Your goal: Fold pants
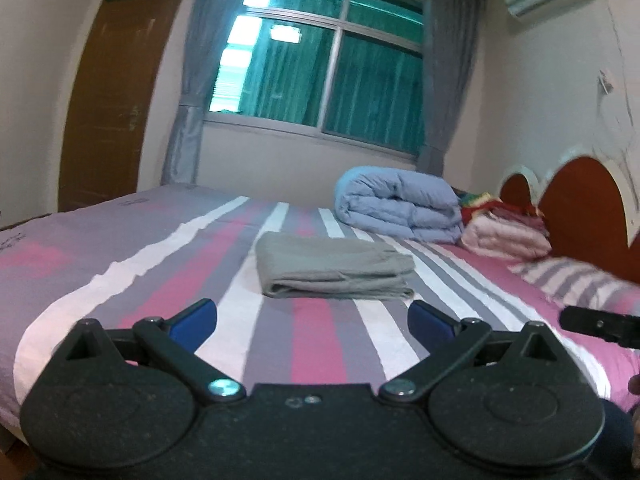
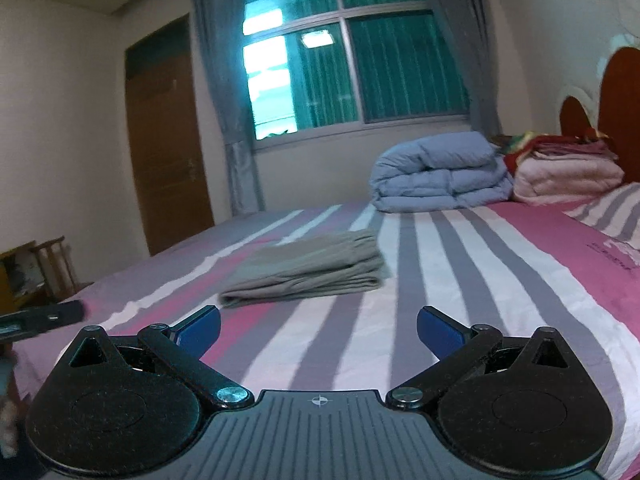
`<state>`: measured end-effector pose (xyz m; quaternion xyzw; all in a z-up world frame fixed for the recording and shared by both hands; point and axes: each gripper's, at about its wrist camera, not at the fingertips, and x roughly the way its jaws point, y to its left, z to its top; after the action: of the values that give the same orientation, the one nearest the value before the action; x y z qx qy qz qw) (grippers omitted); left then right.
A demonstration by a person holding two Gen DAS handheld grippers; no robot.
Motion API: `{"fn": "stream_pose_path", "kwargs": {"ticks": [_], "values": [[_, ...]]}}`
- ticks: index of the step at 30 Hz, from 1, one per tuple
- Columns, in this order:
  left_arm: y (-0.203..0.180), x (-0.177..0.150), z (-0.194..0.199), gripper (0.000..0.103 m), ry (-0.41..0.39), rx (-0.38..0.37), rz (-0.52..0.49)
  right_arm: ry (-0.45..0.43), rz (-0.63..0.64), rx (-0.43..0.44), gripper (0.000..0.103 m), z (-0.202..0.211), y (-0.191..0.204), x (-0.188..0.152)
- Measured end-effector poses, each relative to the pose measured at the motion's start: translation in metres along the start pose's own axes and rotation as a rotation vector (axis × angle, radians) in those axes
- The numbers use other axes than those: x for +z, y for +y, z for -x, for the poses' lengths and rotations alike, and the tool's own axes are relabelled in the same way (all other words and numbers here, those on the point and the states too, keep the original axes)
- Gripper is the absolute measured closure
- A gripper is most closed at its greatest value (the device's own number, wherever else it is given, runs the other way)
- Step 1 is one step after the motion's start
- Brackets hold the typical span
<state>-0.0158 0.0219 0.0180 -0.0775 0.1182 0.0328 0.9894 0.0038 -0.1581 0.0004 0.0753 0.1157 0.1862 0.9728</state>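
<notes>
The grey pants (image 1: 334, 266) lie folded in a flat rectangular stack on the striped bed (image 1: 180, 280). They also show in the right wrist view (image 2: 312, 268). My left gripper (image 1: 312, 316) is open and empty, held back from the pants near the bed's front edge. My right gripper (image 2: 318, 326) is open and empty, also short of the pants and to their right. A tip of the right gripper shows at the right edge of the left wrist view (image 1: 600, 326). A tip of the left gripper shows at the left edge of the right wrist view (image 2: 40, 318).
A folded blue quilt (image 1: 400, 210) and a stack of pink and red blankets (image 1: 506, 232) lie at the far end by the wooden headboard (image 1: 580, 208). A striped pillow (image 1: 572, 282) lies at right. A window, curtains and a wooden door stand behind. A wooden stool (image 2: 52, 264) stands left of the bed.
</notes>
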Motion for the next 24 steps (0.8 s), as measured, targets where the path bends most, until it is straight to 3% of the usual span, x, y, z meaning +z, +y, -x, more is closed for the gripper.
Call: {"fn": "stream_pose_path", "kwargs": {"ticks": [6, 15, 24], "values": [[-0.011, -0.007, -0.006, 0.007, 0.005, -0.018, -0.009, 0.003, 0.11, 0.0, 0.0, -0.011, 0.026, -0.009], [-0.026, -0.018, -0.017, 0.007, 0.041, -0.034, -0.054, 0.049, 0.027, -0.034, 0.0, -0.04, 0.005, -0.011], [-0.027, -0.019, -0.014, 0.007, 0.036, -0.034, -0.063, 0.042, 0.058, -0.019, 0.0, -0.038, 0.013, -0.014]]}}
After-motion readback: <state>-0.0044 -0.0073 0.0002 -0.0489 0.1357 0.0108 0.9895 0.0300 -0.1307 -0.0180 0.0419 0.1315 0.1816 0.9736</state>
